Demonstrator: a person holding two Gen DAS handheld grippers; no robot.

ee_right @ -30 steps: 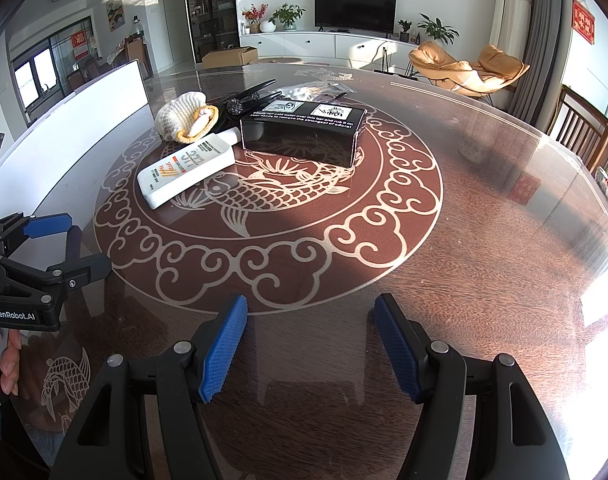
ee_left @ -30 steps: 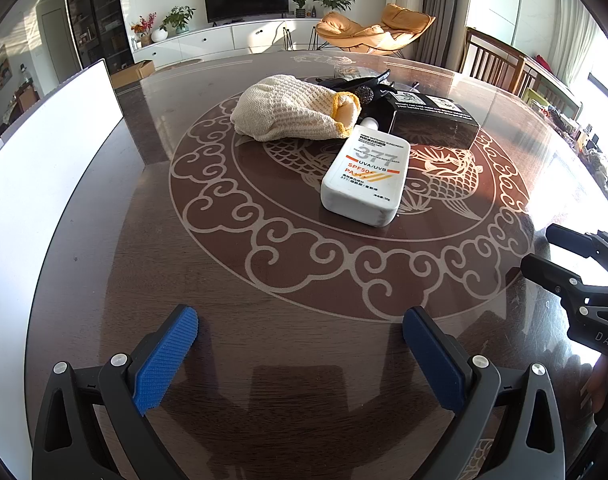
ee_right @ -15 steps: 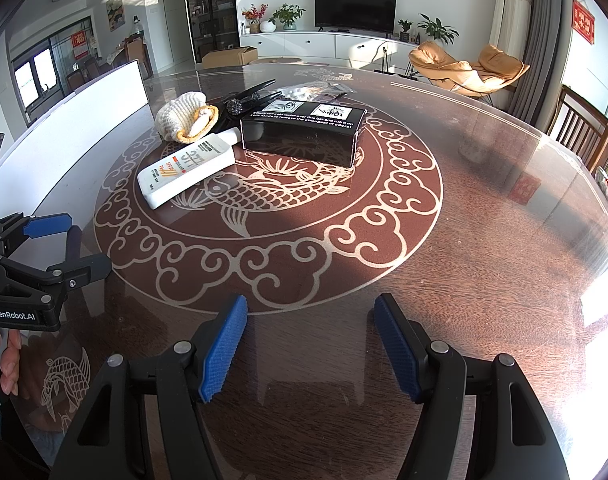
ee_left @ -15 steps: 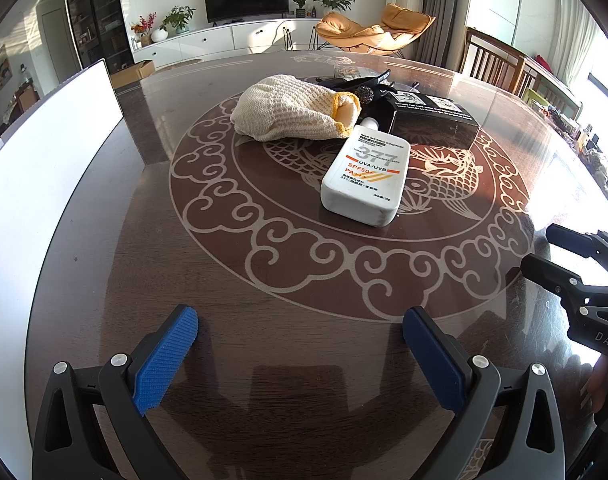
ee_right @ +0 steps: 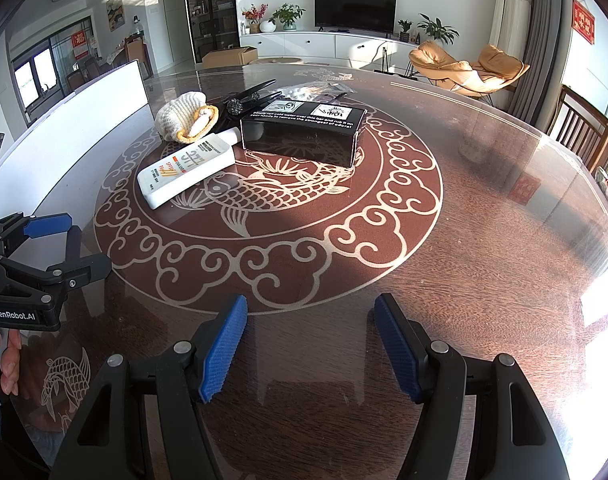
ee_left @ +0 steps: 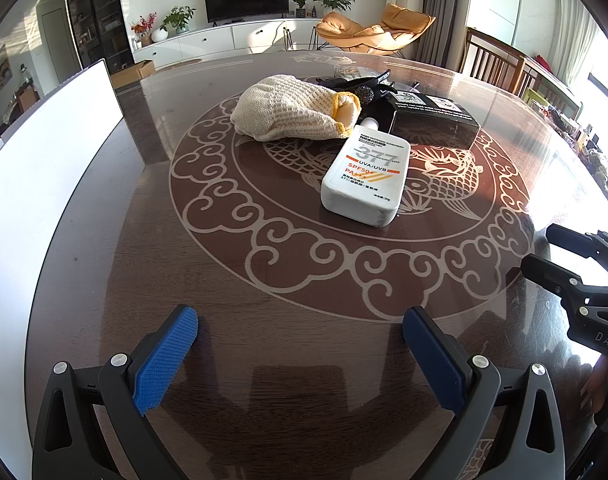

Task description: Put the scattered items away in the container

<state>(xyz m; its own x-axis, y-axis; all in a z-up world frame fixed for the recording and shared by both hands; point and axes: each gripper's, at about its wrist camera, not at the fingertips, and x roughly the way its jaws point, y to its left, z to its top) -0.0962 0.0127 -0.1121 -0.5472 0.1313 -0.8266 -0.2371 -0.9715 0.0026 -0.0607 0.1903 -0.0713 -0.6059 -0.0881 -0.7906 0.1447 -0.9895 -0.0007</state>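
Left wrist | left gripper (ee_left: 300, 330) agape, empty | right gripper (ee_right: 310, 322) likewise | sunscreen bottle (ee_left: 364, 176) seemingly touching glove (ee_left: 292, 110)

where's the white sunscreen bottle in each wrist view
Left wrist view: sunscreen bottle lies right of centre, cap pointing away, just in front of the knit glove.
Right wrist view: sunscreen bottle lies upper left, cap toward the black box.
Shared landmark: the fish inlay beside it.

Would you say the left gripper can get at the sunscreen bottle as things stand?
Probably yes: the left gripper is open and empty, the bottle lies flat straight ahead, and only bare table lies between them.
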